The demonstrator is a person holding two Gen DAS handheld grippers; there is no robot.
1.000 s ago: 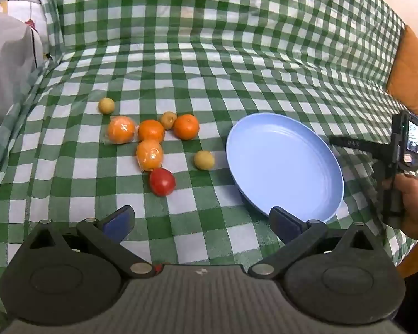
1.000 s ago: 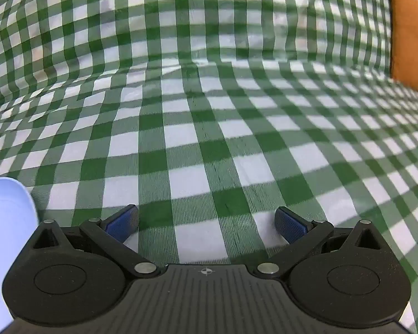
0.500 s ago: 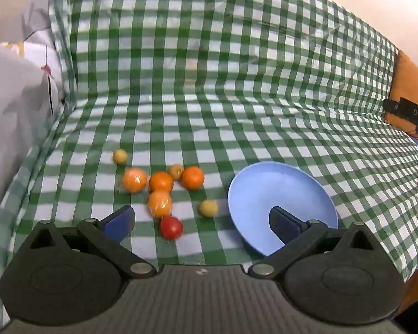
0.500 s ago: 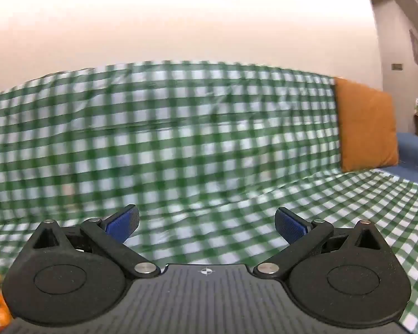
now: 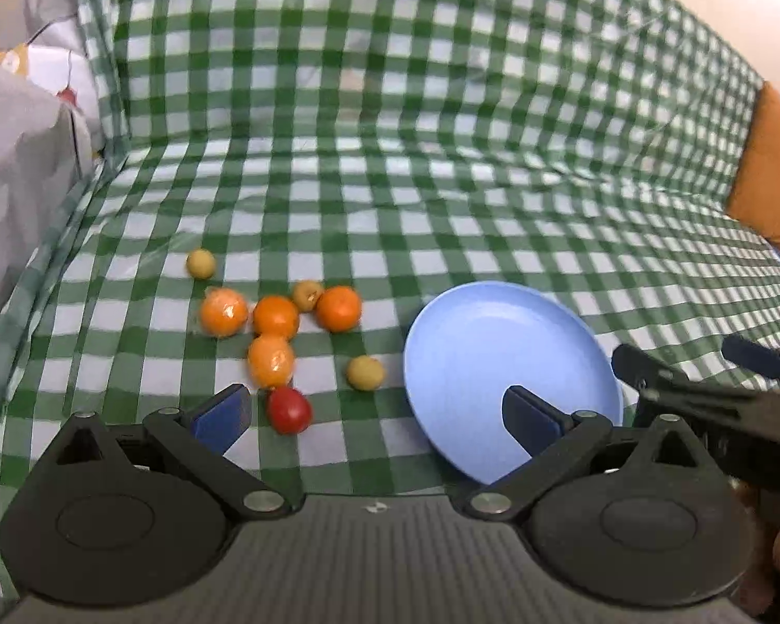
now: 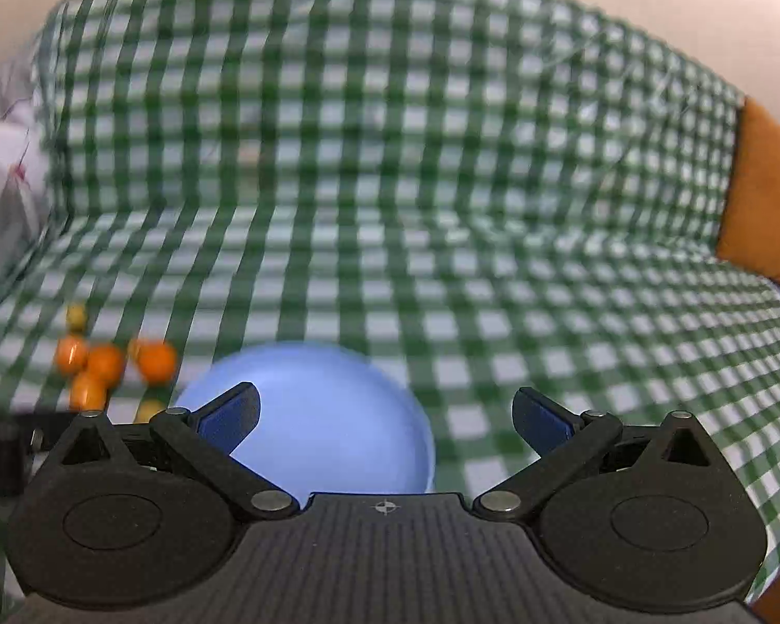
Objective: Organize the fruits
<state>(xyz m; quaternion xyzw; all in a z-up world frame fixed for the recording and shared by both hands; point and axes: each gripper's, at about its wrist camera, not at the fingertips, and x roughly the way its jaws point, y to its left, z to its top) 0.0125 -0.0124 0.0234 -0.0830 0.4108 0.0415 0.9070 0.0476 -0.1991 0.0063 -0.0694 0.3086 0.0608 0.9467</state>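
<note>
Green-checked cloth covers the surface. Nearest us, left gripper (image 5: 374, 416) and right gripper (image 6: 385, 421) both gape wide, holding nothing. Red fruit (image 5: 288, 410) lower centre; oranges (image 5: 275, 317) and small yellow fruits (image 5: 365, 373) beyond, left. Blue plate (image 5: 494, 333) bare; we judge nothing sorted yet. Orange cushion (image 5: 767, 182) far right.

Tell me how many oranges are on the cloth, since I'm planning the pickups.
4, all left of the blue plate: the leftmost orange, the middle orange, the right orange nearest the plate, and the front orange just behind the red fruit. None looks hidden.
</note>
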